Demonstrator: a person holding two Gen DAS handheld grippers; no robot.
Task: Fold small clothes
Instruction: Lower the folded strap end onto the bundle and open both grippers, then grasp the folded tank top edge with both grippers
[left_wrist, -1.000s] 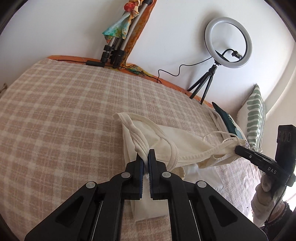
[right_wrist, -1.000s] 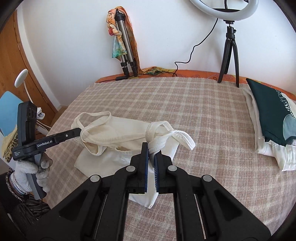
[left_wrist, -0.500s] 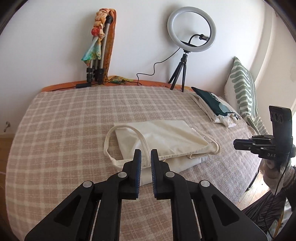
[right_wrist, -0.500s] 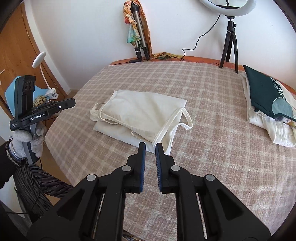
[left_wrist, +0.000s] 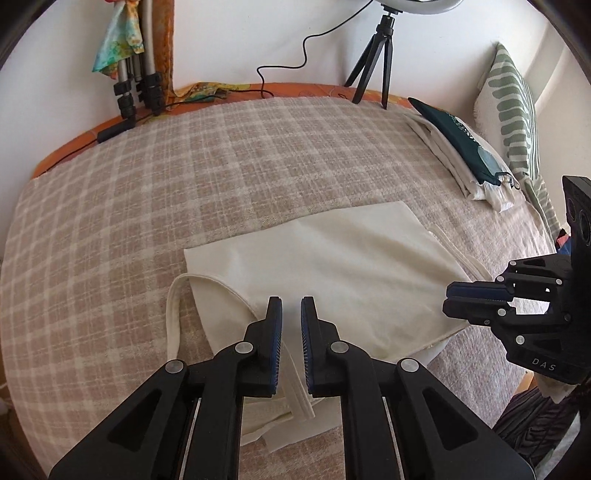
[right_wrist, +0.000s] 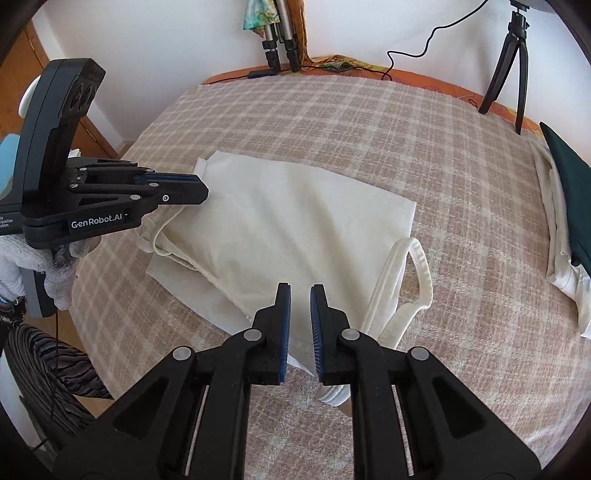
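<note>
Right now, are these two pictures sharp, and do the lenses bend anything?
Left wrist view: sharp, daylit; fisheye curves the checked bedspread edge, corners dark. Right wrist view: equally sharp; cream garment shows soft folds without glare, the bed's far edge bows, and the open right tongs loom large.

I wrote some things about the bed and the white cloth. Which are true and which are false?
1. The cream garment lies folded on the checked bedspread. True.
2. The left hand-held gripper is pinching the cloth. False: its jaws are apart, holding nothing.
3. The right hand-held gripper is open. True.
4. A dark green garment tops the pile near the striped pillow. True.
5. The ring-light tripod is lying flat. False: it stands upright.
</note>
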